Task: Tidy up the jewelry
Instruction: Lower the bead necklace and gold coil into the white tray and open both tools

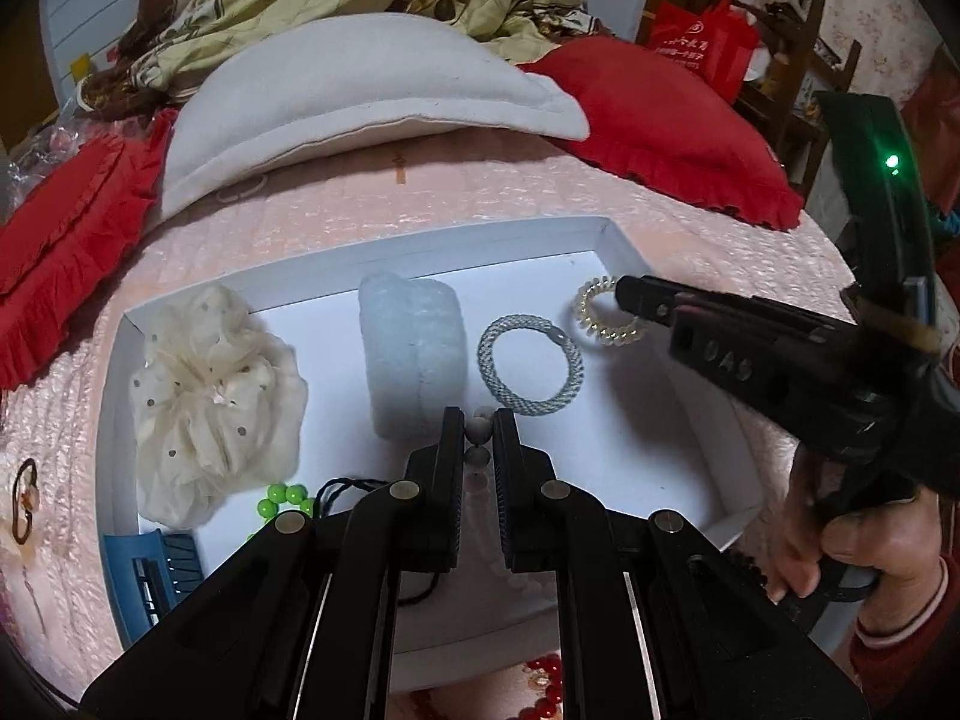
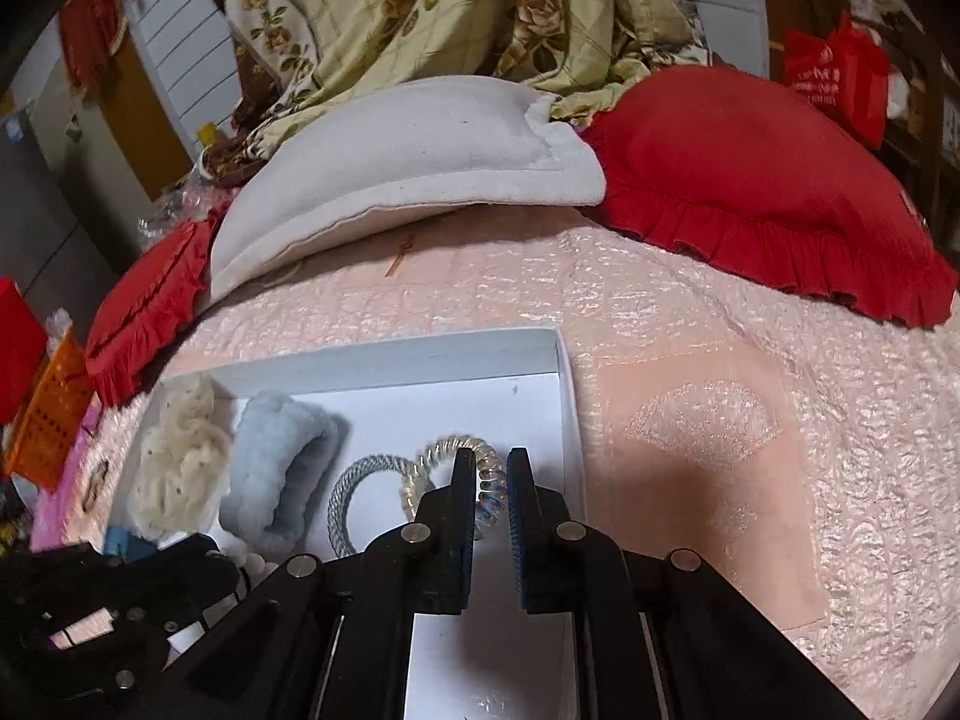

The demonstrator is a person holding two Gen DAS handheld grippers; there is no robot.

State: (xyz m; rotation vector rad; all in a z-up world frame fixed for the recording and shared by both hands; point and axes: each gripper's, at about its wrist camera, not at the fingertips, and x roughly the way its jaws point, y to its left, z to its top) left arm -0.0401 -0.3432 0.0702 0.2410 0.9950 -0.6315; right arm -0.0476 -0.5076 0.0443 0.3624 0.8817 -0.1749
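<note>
On the bed's pink quilt (image 2: 690, 324), the white tray (image 1: 384, 240) holds a cream scrunchie (image 1: 210, 396), a blue fuzzy band (image 1: 414, 348) and a grey woven bracelet (image 1: 531, 363). The left tongs (image 1: 479, 420) pinch a pale bead strand (image 1: 479, 423); the right tongs (image 2: 487, 462) grip the clear spiral hair tie (image 2: 450, 456) at the tray's right end.
</note>
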